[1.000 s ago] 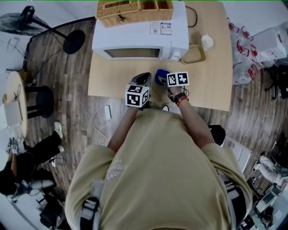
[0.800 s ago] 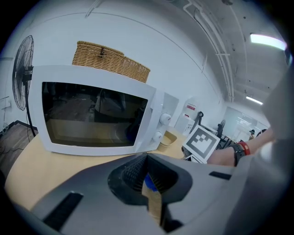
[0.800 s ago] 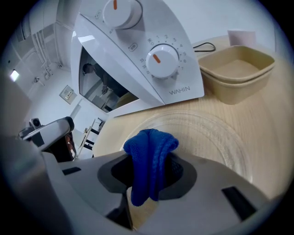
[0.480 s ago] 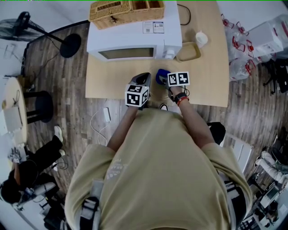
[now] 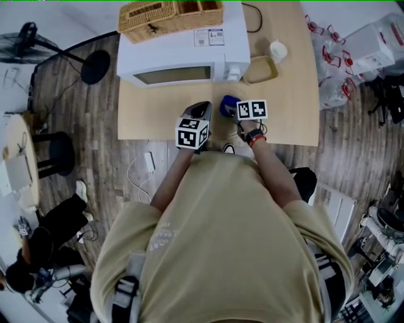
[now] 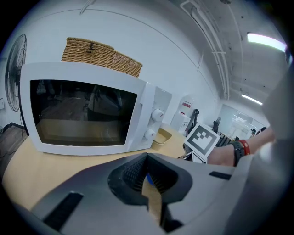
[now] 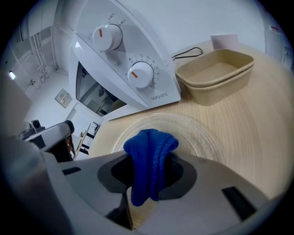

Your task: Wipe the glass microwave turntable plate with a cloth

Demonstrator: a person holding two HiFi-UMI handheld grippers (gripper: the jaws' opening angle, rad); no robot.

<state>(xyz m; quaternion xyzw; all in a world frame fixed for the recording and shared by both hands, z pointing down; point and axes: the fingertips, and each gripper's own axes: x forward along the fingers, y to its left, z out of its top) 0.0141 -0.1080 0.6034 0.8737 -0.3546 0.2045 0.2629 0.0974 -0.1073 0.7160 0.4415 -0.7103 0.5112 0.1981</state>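
Note:
The clear glass turntable plate (image 7: 202, 133) lies flat on the wooden table in front of the microwave. My right gripper (image 7: 149, 160) is shut on a folded blue cloth (image 7: 150, 151), which hangs over the near part of the plate. In the head view the blue cloth (image 5: 227, 105) shows just ahead of the right gripper (image 5: 236, 110). My left gripper (image 5: 202, 110) is close beside it on the left. In the left gripper view the left gripper (image 6: 147, 158) has its jaws together, with nothing visible between them. The plate does not show in that view.
A white microwave (image 5: 183, 53) with its door closed stands at the back of the table (image 5: 151, 113), and a wicker basket (image 5: 167, 14) sits on top of it. A beige tray (image 7: 216, 73) and a white cup (image 5: 276, 49) stand right of the microwave. A cable runs behind.
The head view has drifted a little, so the table sits slightly left and higher. Both grippers hold about the same places near the table's front edge.

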